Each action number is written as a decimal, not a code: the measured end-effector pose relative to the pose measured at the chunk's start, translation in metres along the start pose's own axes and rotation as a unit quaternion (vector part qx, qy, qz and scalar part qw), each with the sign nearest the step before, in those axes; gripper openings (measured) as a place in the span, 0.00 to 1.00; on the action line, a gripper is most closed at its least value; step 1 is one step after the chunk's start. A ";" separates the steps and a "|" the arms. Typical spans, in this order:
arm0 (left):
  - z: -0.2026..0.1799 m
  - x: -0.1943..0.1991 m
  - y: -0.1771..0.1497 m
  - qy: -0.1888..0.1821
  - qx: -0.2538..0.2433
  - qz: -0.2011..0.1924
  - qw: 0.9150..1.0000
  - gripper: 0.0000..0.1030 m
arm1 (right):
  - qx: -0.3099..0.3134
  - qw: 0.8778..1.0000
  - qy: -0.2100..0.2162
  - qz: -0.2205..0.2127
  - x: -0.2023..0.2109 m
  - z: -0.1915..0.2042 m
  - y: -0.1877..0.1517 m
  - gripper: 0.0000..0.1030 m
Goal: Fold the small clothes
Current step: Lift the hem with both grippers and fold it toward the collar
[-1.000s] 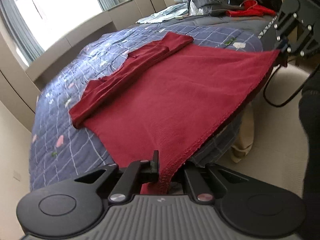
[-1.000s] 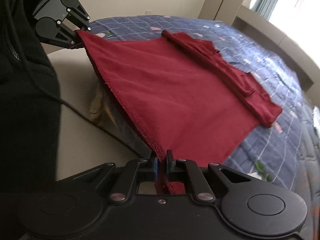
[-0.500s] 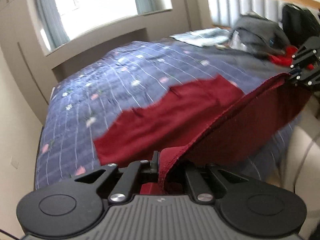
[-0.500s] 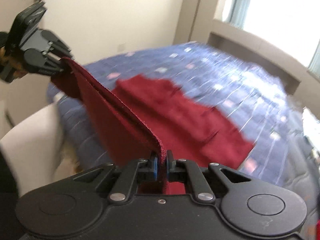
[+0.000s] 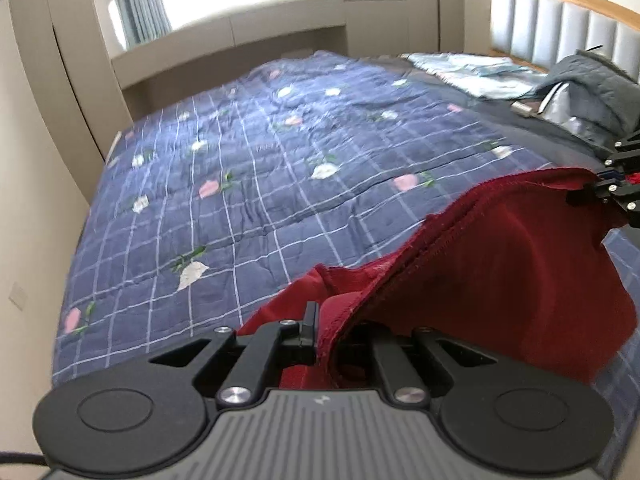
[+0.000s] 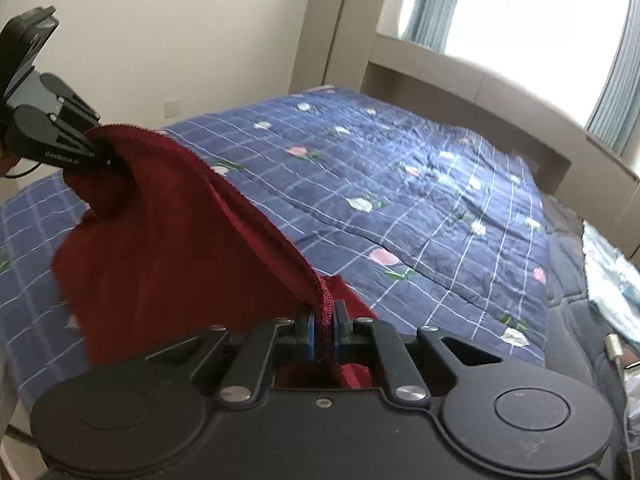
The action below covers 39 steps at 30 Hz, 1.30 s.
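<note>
A dark red knit garment (image 5: 500,256) hangs lifted between my two grippers over the bed; it also shows in the right wrist view (image 6: 172,240). My left gripper (image 5: 324,328) is shut on one corner of its stitched hem. My right gripper (image 6: 325,322) is shut on the other hem corner. The hem edge runs taut between them, and the cloth drapes down below it. The right gripper shows at the right edge of the left wrist view (image 5: 608,192); the left gripper shows at upper left of the right wrist view (image 6: 104,156). The garment's lower part is hidden behind the fold.
The bed is covered by a blue checked quilt with flower prints (image 5: 280,168). A grey jacket (image 5: 588,88) and light blue cloth (image 5: 472,72) lie near the padded headboard (image 5: 560,20). A window ledge (image 6: 480,80) runs along the far side.
Both grippers have lifted the garment's hem up and carried it forward over the bed. The sleeves and body that lay flat on the quilt a second ago are now covered by the raised cloth.
</note>
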<state>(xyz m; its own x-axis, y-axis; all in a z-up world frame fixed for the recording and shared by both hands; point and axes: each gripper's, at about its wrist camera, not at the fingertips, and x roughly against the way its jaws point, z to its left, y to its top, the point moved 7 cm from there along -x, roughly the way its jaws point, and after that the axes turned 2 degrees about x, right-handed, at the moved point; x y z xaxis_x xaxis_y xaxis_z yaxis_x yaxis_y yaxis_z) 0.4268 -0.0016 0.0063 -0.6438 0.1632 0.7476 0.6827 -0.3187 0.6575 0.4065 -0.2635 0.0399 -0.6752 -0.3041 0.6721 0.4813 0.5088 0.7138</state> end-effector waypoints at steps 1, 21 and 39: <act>0.004 -0.012 0.001 -0.001 0.003 0.006 1.000 0.03 | -0.004 1.000 0.000 0.006 -0.015 -0.005 -0.001 0.08; 0.074 -0.132 0.004 -0.079 -0.076 0.142 0.984 0.87 | -0.066 0.993 0.045 0.089 -0.164 -0.066 -0.032 0.27; 0.101 -0.124 0.010 -0.107 -0.113 0.156 0.975 0.97 | -0.069 0.991 0.054 0.101 -0.180 -0.068 -0.041 0.26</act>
<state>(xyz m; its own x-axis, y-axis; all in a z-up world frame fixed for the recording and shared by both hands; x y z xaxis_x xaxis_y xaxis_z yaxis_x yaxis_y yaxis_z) 0.5483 0.0697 -0.0699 -0.3139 0.2089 0.9262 0.7243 -0.5780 0.3758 0.5463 -0.2846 -0.0972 -0.4974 -0.2961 0.8154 0.6775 0.4545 0.5783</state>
